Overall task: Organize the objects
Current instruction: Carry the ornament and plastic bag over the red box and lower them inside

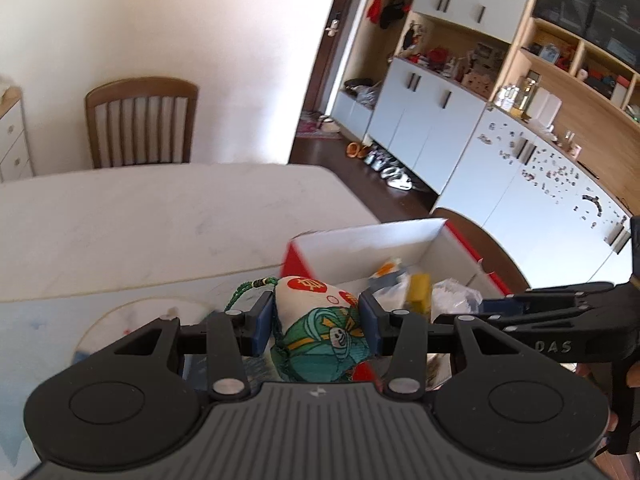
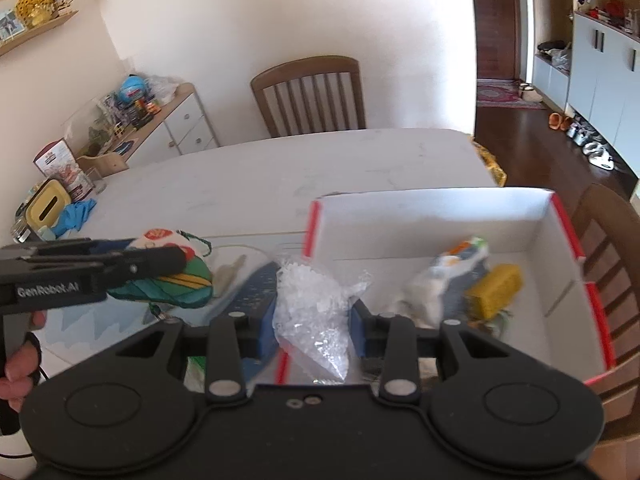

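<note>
My left gripper [image 1: 318,320] is shut on a stuffed cloth pouch [image 1: 320,336], white and green with red discs and a green cord, held above the table near the box's left corner. My right gripper [image 2: 314,328] is shut on a clear plastic bag of white bits [image 2: 312,304], held over the near left edge of the open box [image 2: 440,204], which is white inside and red outside. A yellow block [image 2: 496,288] and a white and blue packet [image 2: 448,276] lie inside the box. The pouch [image 2: 176,284] also shows in the right wrist view, left of the bag.
The white table [image 2: 280,168] carries a blue-printed mat [image 2: 256,284] under the grippers. At its far left stand a yellow tissue box [image 2: 44,208], a blue cloth [image 2: 78,214] and a glass [image 2: 96,180]. Wooden chairs stand at the far side [image 2: 312,96] and right [image 2: 608,240].
</note>
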Available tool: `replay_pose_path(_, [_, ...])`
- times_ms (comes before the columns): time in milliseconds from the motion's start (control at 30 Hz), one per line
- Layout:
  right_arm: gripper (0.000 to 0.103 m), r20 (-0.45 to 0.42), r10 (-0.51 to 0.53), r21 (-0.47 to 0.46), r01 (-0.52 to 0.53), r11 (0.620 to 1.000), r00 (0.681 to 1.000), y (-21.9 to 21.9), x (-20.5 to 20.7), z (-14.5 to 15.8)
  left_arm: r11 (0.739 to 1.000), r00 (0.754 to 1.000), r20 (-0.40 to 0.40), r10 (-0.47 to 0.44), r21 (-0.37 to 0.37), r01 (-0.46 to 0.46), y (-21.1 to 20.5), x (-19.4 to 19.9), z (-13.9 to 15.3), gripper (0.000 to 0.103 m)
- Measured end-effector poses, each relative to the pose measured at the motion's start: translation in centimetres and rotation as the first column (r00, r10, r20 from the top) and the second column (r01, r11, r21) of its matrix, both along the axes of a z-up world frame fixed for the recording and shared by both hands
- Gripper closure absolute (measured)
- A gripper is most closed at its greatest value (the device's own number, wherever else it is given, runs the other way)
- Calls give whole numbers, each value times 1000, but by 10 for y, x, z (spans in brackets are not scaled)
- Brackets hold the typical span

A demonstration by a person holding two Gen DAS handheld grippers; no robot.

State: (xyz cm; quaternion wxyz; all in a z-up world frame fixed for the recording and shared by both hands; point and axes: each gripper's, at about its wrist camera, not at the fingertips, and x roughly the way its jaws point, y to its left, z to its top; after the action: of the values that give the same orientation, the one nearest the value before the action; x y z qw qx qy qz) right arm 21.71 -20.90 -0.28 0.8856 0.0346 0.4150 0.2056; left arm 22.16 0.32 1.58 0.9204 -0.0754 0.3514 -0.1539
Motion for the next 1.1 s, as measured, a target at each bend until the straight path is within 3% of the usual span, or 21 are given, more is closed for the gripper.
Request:
replay_pose_path(200, [67, 14, -46, -14, 46, 999, 999, -45, 6, 1, 999, 998, 55, -33, 4, 33, -40, 21, 21, 59])
replay_pose_path(400, [67, 16, -79, -42, 79, 996, 997, -82, 16, -7, 998, 996, 59, -66, 17, 65, -85, 41, 21, 59])
replay_pose_path(733, [67, -23, -77, -96, 74, 993, 997, -107, 32, -38, 991, 991, -66, -116, 54, 120, -132, 69, -27, 59])
replay_pose_path(1100, [67, -90, -7, -155, -7, 988, 996, -94, 47, -73, 988, 983, -154, -101, 100, 117, -142, 81, -71, 58])
